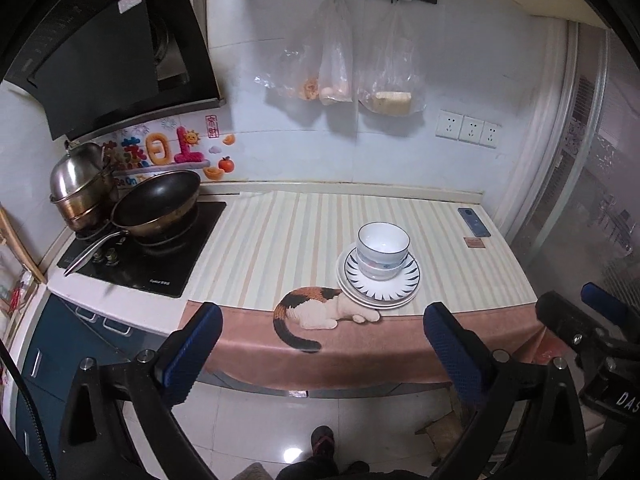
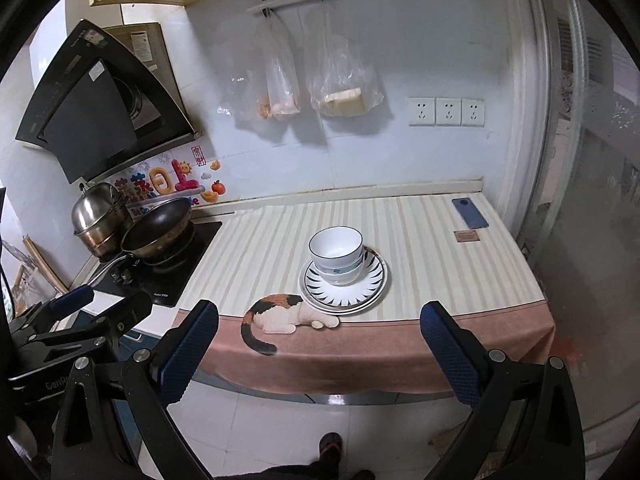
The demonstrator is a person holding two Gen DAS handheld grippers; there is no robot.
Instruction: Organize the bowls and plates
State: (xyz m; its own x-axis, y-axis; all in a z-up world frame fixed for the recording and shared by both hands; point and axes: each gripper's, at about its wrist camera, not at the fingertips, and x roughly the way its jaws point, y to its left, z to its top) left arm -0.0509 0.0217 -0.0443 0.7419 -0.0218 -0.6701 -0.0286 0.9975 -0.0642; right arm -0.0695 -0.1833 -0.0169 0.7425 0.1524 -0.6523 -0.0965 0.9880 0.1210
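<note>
Striped cloth [image 1: 280,240] covering counter, carrying stacked plates [image 1: 378,286], phone [image 1: 474,222], small card [image 1: 475,242]; stove [image 1: 152,256] sitting alongside.

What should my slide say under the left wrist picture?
White bowls stacked on blue-patterned plates, open left gripper hanging back.

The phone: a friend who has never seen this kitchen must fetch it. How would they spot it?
Start at the striped counter cloth, then go to its far right corner by the wall. The phone lies flat there, dark blue, larger than the small brown tag beside it.
</note>
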